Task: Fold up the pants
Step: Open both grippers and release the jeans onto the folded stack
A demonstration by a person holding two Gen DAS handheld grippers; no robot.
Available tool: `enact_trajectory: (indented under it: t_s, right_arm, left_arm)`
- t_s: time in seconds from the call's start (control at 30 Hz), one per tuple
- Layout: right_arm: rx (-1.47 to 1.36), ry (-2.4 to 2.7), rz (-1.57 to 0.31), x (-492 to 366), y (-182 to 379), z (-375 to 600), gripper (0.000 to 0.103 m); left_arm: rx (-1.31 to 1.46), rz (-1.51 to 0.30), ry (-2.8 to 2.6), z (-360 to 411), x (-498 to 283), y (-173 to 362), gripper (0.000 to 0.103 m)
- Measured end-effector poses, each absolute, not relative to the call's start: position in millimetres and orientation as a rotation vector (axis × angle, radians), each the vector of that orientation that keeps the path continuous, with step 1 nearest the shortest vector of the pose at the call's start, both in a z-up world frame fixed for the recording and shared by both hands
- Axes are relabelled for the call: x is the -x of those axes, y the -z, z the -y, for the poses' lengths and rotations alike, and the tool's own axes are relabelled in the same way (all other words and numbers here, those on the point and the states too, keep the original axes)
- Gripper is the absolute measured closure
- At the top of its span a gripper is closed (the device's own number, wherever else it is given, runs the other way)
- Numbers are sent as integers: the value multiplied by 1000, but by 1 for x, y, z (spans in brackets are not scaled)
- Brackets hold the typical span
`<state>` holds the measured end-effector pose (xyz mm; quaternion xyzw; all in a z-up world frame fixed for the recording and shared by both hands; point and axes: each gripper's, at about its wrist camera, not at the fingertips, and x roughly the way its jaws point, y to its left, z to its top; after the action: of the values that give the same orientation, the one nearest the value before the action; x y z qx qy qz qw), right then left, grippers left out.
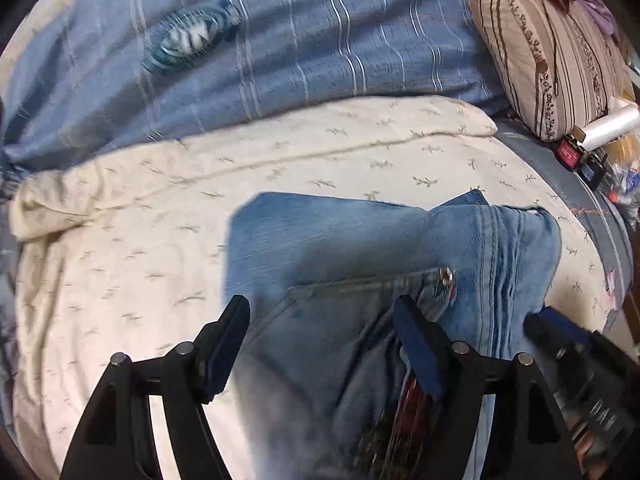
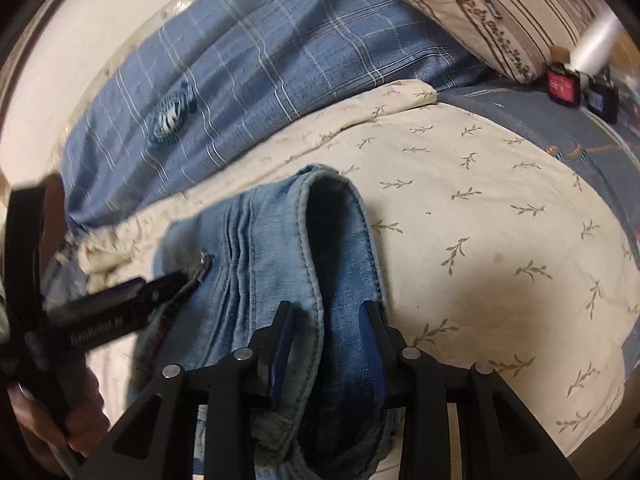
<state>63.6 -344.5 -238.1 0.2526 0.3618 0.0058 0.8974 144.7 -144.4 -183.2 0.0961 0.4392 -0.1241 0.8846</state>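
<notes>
Light blue denim pants (image 1: 360, 256) lie in a folded bundle on a cream leaf-print sheet (image 1: 120, 264). My left gripper (image 1: 322, 312) is open above the pants, its fingers spread over a back pocket with a metal rivet (image 1: 446, 276). The right gripper shows at the right edge of the left wrist view (image 1: 560, 336). In the right wrist view the pants (image 2: 280, 248) hang as a folded waistband edge between the fingers of my right gripper (image 2: 330, 320), which is shut on the denim. The left gripper's finger (image 2: 160, 286) touches the pants near the rivet.
A blue striped blanket (image 1: 280, 48) lies beyond the sheet. A striped beige pillow (image 1: 548, 60) sits at the back right. Small boxes (image 1: 570, 152) and a white roll (image 1: 608, 126) lie by the pillow. A hand (image 2: 48, 432) holds the left gripper.
</notes>
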Motion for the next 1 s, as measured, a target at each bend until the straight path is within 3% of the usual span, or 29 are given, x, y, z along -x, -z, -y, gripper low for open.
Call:
enact_trajectory:
  t_s: [0.3, 1.0]
  right_arm:
    - [-389, -90, -595, -39, 209, 318, 66]
    - [-291, -125, -702, -30, 223, 296, 64]
  left_arm:
    - [-202, -772, 205, 113, -94, 150, 27]
    - [-211, -807, 180, 93, -75, 171, 27]
